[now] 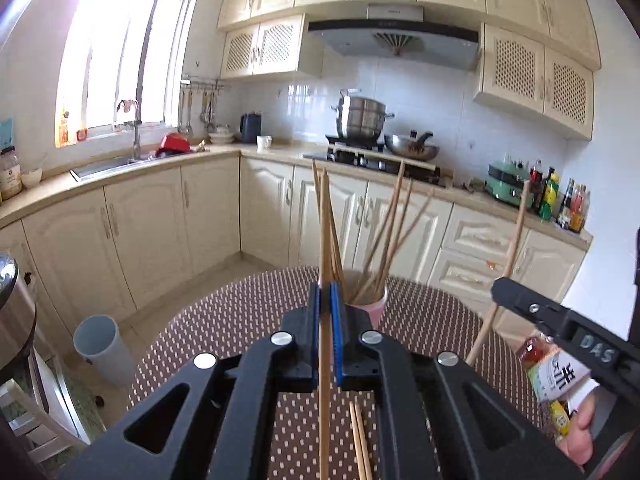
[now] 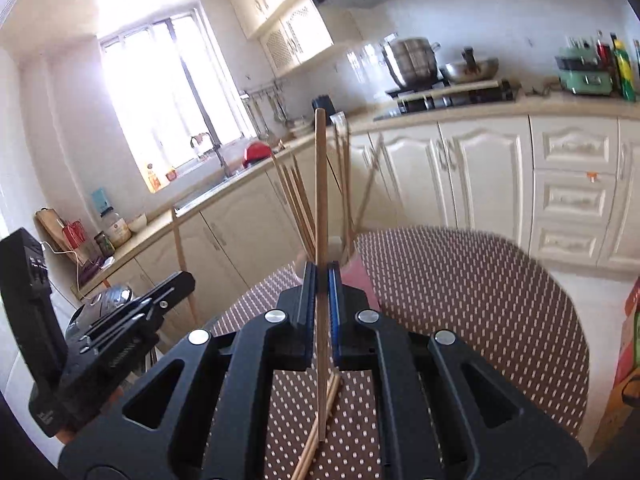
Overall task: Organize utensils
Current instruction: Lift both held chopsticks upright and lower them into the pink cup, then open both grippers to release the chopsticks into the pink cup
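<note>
- I am holding the left black two-finger gripper with blue pads (image 1: 329, 300) pressed together on one long pale wooden chopstick (image 1: 325, 240), which is standing nearly upright between the pads.
- I am holding the right black two-finger gripper with blue pads (image 2: 321, 280) pinched on a second long wooden chopstick (image 2: 320, 200), also upright, its lower end hanging free above the table.
- Both held sticks are hanging above the round table with the brown, white-dotted woven cover (image 2: 460, 300), apart from its surface.
- The pink cylindrical cup (image 1: 370, 304) is standing toward the far edge of the table, just beyond the left fingertips, and is already carrying several chopsticks (image 1: 384, 240) fanned outward.
- A few loose chopsticks (image 2: 320, 432) are lying near the table's near edge, beneath the grippers.
- Step in hand, as I judge it: carrying a picked-up stick in each gripper toward the cup.
- The next move is calling for bringing each lower tip over the cup's mouth, clear of the fanned sticks, before spreading the pads; one gripper at a time seems safer.
</note>
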A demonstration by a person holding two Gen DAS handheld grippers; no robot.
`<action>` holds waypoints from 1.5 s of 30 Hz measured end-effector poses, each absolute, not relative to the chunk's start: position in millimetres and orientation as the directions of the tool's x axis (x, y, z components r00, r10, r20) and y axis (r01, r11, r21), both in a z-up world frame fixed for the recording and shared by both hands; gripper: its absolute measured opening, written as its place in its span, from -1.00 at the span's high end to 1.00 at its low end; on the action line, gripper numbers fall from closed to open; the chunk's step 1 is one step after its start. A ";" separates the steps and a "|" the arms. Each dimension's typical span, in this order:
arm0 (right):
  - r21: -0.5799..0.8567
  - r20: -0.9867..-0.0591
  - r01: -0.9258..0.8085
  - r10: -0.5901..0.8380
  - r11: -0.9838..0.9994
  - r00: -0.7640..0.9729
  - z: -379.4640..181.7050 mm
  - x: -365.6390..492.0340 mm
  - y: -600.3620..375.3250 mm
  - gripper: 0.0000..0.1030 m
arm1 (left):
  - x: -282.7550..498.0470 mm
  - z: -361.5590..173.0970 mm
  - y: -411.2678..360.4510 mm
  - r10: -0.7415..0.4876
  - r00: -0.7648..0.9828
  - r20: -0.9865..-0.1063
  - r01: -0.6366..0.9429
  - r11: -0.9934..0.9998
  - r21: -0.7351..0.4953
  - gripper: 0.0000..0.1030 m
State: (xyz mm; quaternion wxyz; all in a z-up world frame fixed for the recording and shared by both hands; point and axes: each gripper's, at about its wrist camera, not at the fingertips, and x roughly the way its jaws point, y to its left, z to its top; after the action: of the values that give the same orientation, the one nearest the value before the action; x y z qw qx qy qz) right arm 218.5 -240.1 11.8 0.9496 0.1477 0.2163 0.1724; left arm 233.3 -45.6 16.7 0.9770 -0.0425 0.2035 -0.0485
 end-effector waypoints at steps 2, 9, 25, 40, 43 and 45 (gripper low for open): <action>0.348 -0.319 -0.277 0.391 0.896 0.863 29.2 218.0 -241.1 0.87 | 239.4 26.5 -44.4 -0.096 0.921 -0.378 0.065 0.993 -0.094 0.88; 0.287 -0.191 -0.314 0.376 0.905 0.907 88.8 221.5 -240.6 0.87 | 259.8 79.6 -46.7 -0.073 0.958 -0.277 0.047 0.994 -0.098 0.88; 0.227 -0.223 -0.290 0.339 0.930 0.914 94.1 322.1 -228.9 0.87 | 360.7 102.1 -69.7 -0.059 0.965 -0.255 0.027 0.991 -0.128 0.88; 0.214 -0.372 -0.276 0.339 0.937 0.864 26.5 372.3 -214.7 0.87 | 423.6 27.5 -72.9 -0.020 0.920 -0.391 -0.015 0.996 -0.086 0.88; 0.214 -0.406 -0.280 0.346 0.936 0.846 16.6 373.5 -211.4 0.87 | 421.1 16.5 -68.7 -0.027 0.907 -0.420 -0.013 0.996 -0.092 0.88; 0.213 -0.425 -0.280 0.346 0.936 0.836 11.0 372.8 -209.0 0.87 | 417.6 9.8 -66.2 -0.028 0.901 -0.432 -0.015 0.995 -0.095 0.88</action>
State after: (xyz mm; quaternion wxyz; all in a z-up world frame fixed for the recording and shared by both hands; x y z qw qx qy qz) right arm 372.8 -209.0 11.0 0.9555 0.0713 0.2347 0.1638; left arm 417.6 -66.2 9.8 0.9738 -0.0481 0.2222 -0.0035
